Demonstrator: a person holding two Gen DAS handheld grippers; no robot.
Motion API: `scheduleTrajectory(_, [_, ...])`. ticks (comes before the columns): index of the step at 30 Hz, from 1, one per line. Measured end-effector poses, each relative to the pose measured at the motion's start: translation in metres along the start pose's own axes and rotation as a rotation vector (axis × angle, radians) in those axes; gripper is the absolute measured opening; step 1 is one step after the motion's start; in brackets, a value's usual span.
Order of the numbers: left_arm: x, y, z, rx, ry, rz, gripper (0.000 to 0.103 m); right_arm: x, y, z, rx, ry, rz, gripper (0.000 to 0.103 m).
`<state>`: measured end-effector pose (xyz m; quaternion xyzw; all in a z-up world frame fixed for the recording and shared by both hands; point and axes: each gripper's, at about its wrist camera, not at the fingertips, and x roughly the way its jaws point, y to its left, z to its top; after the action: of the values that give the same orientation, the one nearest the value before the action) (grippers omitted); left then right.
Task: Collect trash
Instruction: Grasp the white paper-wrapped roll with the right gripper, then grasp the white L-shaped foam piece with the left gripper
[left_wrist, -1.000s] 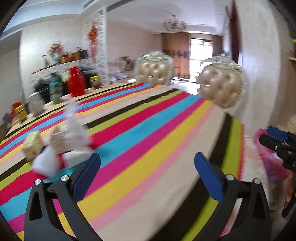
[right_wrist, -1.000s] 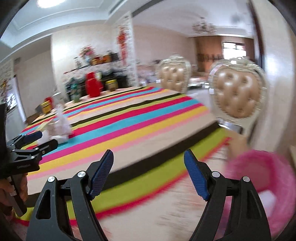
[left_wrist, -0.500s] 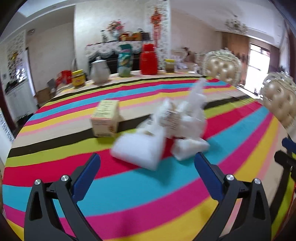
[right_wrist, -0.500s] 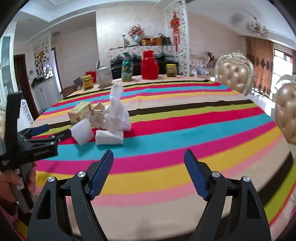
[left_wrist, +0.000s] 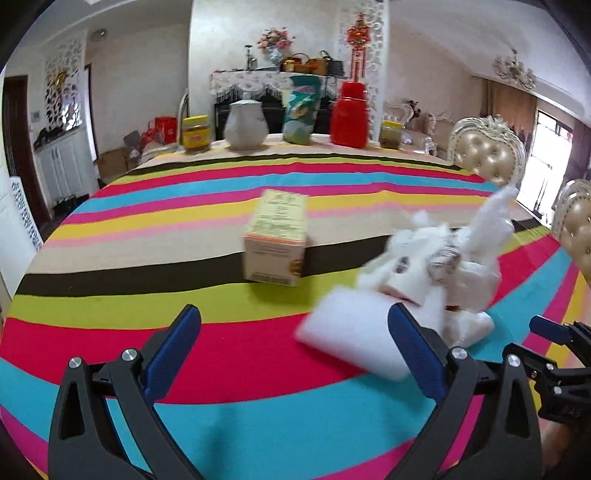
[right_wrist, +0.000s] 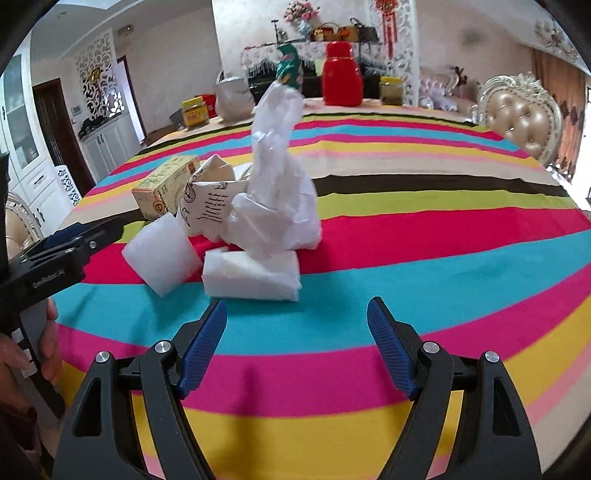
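Observation:
A pile of trash lies on the striped tablecloth (right_wrist: 443, 258): a crumpled white plastic bag (right_wrist: 277, 177), a printed paper wrapper (right_wrist: 207, 210), a white foam block (right_wrist: 159, 254), a folded white tissue pack (right_wrist: 251, 275) and a small yellow carton (right_wrist: 166, 186). In the left wrist view the carton (left_wrist: 277, 240) stands ahead and the foam block (left_wrist: 351, 339) lies by the right finger. My left gripper (left_wrist: 293, 354) is open and empty, just short of the pile. My right gripper (right_wrist: 297, 350) is open and empty, close in front of the tissue pack.
At the table's far edge stand a yellow jar (left_wrist: 196, 133), a white teapot (left_wrist: 246, 125), a green patterned vase (left_wrist: 300, 110), a red container (left_wrist: 349, 114) and a small jar (left_wrist: 391, 134). Padded chairs (left_wrist: 487, 155) stand at the right side.
Both grippers swung left from the table's right edge toward the trash pile and moved closer. The pile now sits right ahead of both. Both stayed open.

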<state>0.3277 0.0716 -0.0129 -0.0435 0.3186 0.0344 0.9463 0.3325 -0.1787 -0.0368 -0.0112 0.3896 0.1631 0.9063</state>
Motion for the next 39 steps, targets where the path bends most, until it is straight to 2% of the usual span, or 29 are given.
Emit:
scheduleTrajectory(3, [0.000,0.010,0.004,-0.031,0.007,-0.009,0.098,0.013,0.007,0.008,0.003,0.023,0.015,0.074])
scheduleTrajectory(8, [0.001,0.023,0.007,-0.059,-0.008,0.058,0.098,0.030,0.025,0.019,-0.009,0.048,0.042,0.074])
scheduleTrajectory(15, [-0.006,0.030,0.009,-0.086,-0.032,0.047,0.098,0.048,0.038,0.026,-0.026,0.099,0.024,0.075])
scheduleTrajectory(17, [-0.006,0.029,0.008,-0.083,-0.031,0.039,0.098,0.052,0.037,0.025,-0.019,0.120,0.035,0.069])
scheduleTrajectory(20, [-0.006,0.026,0.006,-0.074,-0.028,0.027,0.098,0.038,0.034,0.022,-0.011,0.067,0.045,0.065])
scheduleTrajectory(23, [-0.008,0.020,0.004,-0.059,-0.034,-0.002,0.098,0.016,0.031,0.013,-0.015,0.001,0.006,0.063])
scheduleTrajectory(29, [-0.010,-0.005,-0.002,-0.002,-0.013,-0.144,0.098,-0.021,0.011,-0.014,0.065,-0.045,-0.015,0.063])
scheduleTrajectory(33, [-0.010,-0.035,-0.008,0.117,-0.015,-0.141,0.095,-0.041,-0.005,-0.031,0.138,-0.082,-0.005,0.063])
scheduleTrajectory(36, [-0.004,-0.042,-0.008,0.101,-0.002,-0.165,0.095,-0.050,-0.016,-0.037,0.186,-0.123,0.016,0.063])
scheduleTrajectory(39, [0.006,-0.048,-0.004,0.089,0.025,-0.145,0.095,-0.048,-0.024,-0.038,0.221,-0.114,0.041,0.063])
